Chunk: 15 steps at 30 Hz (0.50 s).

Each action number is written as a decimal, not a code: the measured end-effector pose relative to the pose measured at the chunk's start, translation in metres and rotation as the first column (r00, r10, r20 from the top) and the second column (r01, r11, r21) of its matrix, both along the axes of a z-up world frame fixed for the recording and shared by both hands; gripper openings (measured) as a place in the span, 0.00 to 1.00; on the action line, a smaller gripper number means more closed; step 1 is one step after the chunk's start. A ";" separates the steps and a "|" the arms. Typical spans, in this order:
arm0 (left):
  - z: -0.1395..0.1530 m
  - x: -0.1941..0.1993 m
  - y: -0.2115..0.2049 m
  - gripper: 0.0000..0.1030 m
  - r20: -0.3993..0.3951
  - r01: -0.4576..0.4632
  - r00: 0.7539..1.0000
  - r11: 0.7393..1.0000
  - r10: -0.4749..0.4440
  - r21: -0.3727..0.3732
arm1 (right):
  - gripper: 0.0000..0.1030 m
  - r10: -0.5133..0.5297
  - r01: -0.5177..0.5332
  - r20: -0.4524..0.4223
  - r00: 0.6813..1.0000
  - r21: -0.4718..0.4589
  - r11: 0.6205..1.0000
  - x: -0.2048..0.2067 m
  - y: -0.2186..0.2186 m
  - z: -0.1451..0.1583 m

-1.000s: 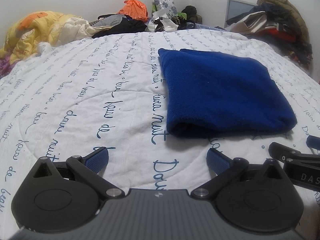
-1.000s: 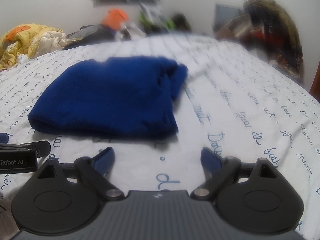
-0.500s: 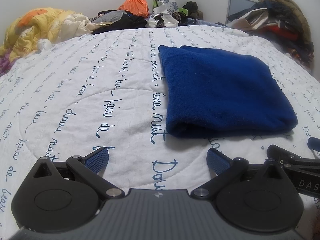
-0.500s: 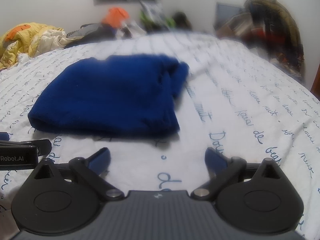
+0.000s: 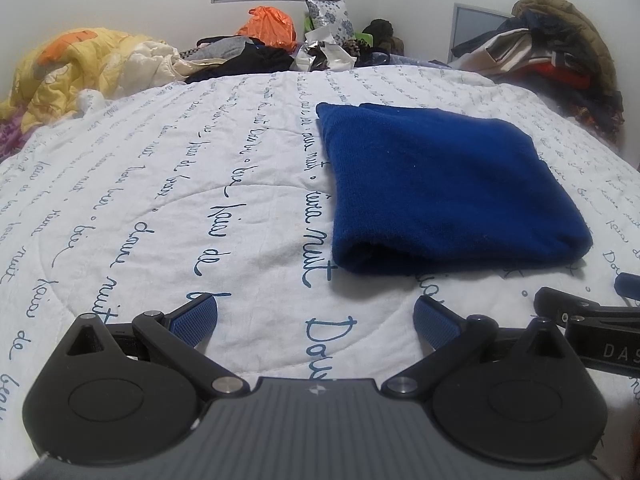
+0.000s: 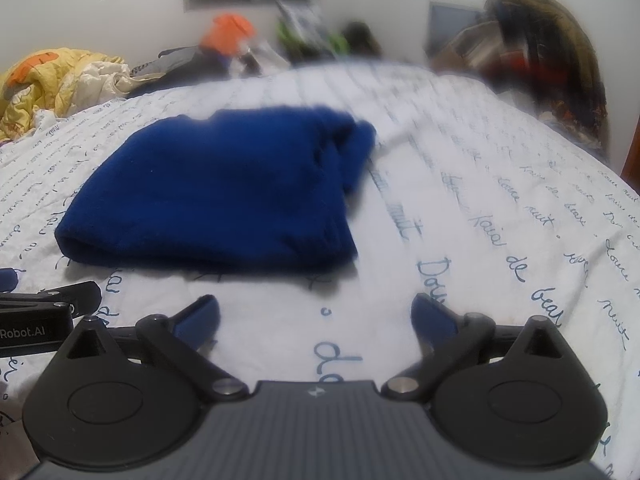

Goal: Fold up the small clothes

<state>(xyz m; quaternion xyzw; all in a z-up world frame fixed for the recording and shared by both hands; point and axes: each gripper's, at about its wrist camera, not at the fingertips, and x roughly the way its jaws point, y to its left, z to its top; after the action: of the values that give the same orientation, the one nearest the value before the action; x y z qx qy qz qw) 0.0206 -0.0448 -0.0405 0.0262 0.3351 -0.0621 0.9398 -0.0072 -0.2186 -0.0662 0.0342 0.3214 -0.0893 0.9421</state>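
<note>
Jaws of both the left gripper (image 5: 316, 316) and the right gripper (image 6: 316, 314) stand spread wide with nothing between them — only bare white quilted bedspread with blue script lettering (image 5: 160, 208) shows in the gap. Just beyond the fingertips, apart from them, lies the folded deep-blue fleece garment (image 5: 444, 188) — flat on the bed, its rolled fold edge facing the grippers.

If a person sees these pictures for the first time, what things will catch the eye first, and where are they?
The folded blue garment stands out first, lying flat on the white bedcover with blue handwriting, right of centre in the left wrist view. Next come the left gripper and right gripper at the near edge, jaws wide and empty, short of the garment. Behind, a yellow quilt and piled clothes crowd the far wall.
</note>
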 end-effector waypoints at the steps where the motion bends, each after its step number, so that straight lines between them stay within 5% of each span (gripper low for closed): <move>1: 0.000 0.000 0.000 1.00 0.001 0.000 1.000 1.000 0.000 0.000 | 1.00 0.001 -0.001 0.000 1.000 0.001 1.000 0.000 0.000 0.000; 15: 0.001 -0.003 0.004 1.00 0.007 -0.001 1.000 1.000 0.001 -0.005 | 1.00 0.009 -0.009 0.001 1.000 0.004 1.000 -0.001 -0.001 0.001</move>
<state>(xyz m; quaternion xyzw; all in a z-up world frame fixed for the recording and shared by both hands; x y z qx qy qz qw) 0.0178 -0.0406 -0.0397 0.0241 0.3318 -0.0624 0.9410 -0.0081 -0.2192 -0.0657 0.0349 0.3213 -0.0845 0.9426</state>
